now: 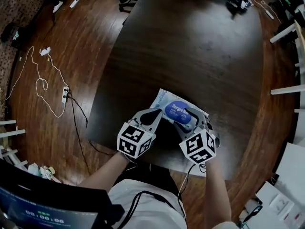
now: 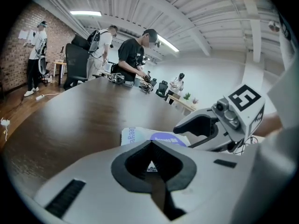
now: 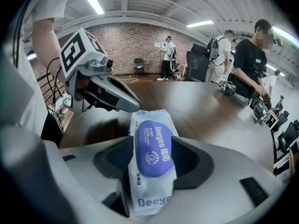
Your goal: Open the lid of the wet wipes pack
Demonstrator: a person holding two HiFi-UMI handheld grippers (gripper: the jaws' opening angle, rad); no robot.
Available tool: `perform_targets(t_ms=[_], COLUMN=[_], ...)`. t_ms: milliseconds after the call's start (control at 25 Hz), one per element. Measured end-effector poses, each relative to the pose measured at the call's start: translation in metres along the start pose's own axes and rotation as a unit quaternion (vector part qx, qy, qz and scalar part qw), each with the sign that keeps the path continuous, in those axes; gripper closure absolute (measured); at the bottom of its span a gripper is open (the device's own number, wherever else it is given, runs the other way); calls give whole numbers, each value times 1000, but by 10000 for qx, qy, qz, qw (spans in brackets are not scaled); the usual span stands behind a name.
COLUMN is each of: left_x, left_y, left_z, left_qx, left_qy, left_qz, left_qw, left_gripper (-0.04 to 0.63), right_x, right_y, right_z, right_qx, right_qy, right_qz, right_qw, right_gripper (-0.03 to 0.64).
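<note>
The wet wipes pack (image 1: 172, 109), white with a purple oval lid (image 3: 152, 148), lies flat on the dark table (image 1: 190, 46) near its front edge, lid shut. My right gripper (image 1: 196, 119) straddles the pack's right part; in the right gripper view the pack (image 3: 149, 190) fills the gap between the open jaws and does not look squeezed. My left gripper (image 1: 158, 114) has its tips together at the pack's left edge and holds nothing. From the left gripper view, the pack (image 2: 131, 134) shows just beyond the closed tips (image 2: 152, 143), with the right gripper (image 2: 187, 127) over it.
Several people stand at the table's far end beside small equipment (image 2: 117, 78). Cables and a power strip (image 1: 65, 94) lie on the wooden floor at the left. Office chairs (image 2: 74, 62) stand at the back and white furniture (image 1: 290, 171) at the right.
</note>
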State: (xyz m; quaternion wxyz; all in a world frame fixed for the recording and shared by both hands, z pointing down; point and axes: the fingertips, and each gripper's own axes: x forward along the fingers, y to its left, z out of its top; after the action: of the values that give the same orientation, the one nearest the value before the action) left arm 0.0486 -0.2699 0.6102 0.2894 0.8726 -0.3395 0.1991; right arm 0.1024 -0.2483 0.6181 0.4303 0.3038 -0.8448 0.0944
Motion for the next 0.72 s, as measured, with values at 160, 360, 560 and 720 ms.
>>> perform_targets(t_ms=[160,360,560,720], left_x=[5,11,13,16], left_y=[3,2,-2,-7], left_z=[-2,-7,-17,-19], left_qx=[-51,-53,-49,-56], left_qy=[1,115,341,497], left_qz=[-6,-4,8,30], left_qw=[10000,9999,9994,9987], left_gripper=[598,598,598,598], right_x=[5,6,8,5], right_y=[-3,-7,-6,-8], right_z=[0,-6,-11,-13], right_qx=[-17,-46,-212,-280], right_qy=[66,246,486,607], right_qz=[-39,-28,-78,-93], right_qw=[10000,9997,9986,9977], right_gripper=[370,348,321,313])
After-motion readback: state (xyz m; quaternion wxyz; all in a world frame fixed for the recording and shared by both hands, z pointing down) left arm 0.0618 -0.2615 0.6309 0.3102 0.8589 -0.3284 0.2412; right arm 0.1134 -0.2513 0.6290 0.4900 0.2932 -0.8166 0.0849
